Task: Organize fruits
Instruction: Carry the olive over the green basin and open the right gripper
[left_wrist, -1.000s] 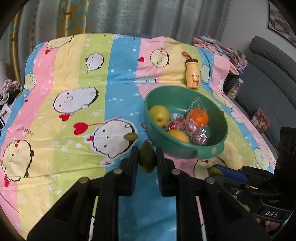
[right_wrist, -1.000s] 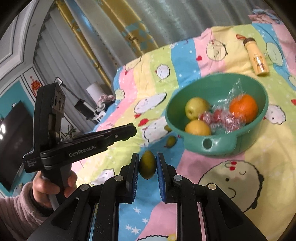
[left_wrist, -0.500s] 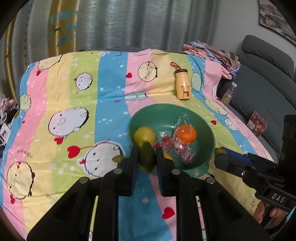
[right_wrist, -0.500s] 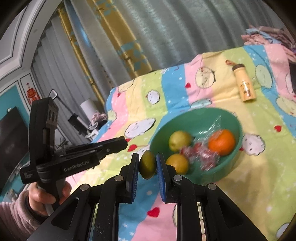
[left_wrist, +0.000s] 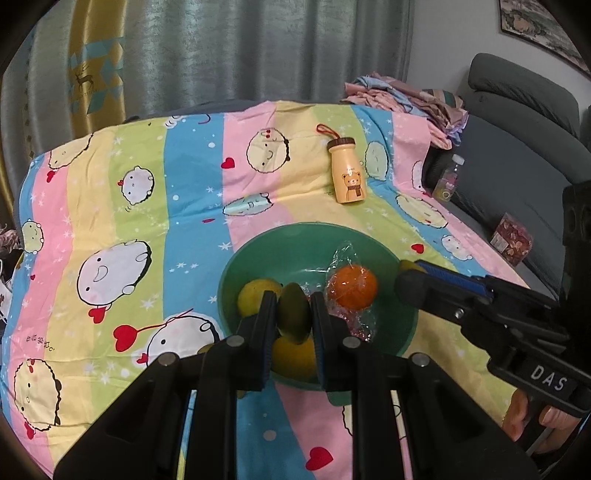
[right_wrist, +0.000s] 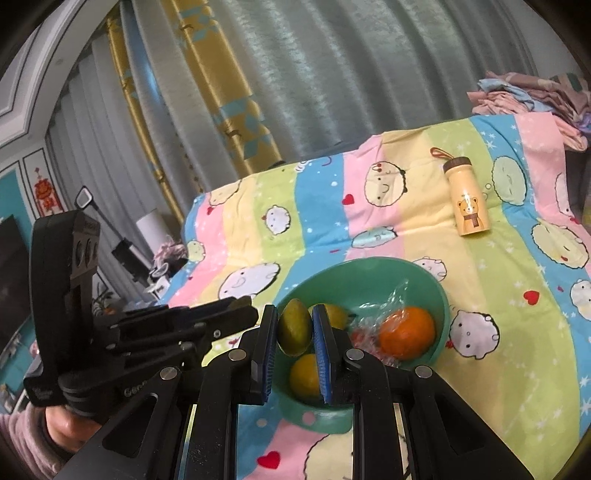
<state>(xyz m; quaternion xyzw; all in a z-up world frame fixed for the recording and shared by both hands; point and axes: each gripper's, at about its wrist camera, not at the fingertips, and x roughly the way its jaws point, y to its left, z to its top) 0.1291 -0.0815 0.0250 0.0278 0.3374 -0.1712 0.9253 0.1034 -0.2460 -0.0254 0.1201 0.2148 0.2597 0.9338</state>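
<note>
Striped cartoon bedsheet (left_wrist: 155, 192) covers the whole work surface; grey curtain (left_wrist: 229, 51) hangs behind it, grey sofa (left_wrist: 517, 122) on the right.

Green bowl (left_wrist: 295, 240) sits on the sheet, near centre, just ahead of both my grippers. Inside it: an orange (left_wrist: 355, 287) in clear wrap on the right, a yellow-green pear-like fruit (left_wrist: 253, 297) on the left, a yellow fruit (right_wrist: 303, 374) at the near side, and some red wrapped pieces, partly hidden.

Beige bear bottle (left_wrist: 347, 171) stands on the sheet beyond the bowl, well apart from it.

My left gripper (left_wrist: 293, 314): jaws narrow, pads pressed on both sides of a small green fruit (left_wrist: 293, 312), held above the near part of the bowl.

My right gripper (right_wrist: 294, 326): jaws narrow too, clamped on a second green fruit (right_wrist: 293, 326), held over the bowl's near-left rim.

Each gripper shows in the other's view, side by side, both pointing toward the bowl. A hand (right_wrist: 70, 424) in a pink sleeve grips the left handle.

Another small green fruit (left_wrist: 205, 349) lies on the sheet just left of the bowl, mostly hidden by my left finger.
</note>
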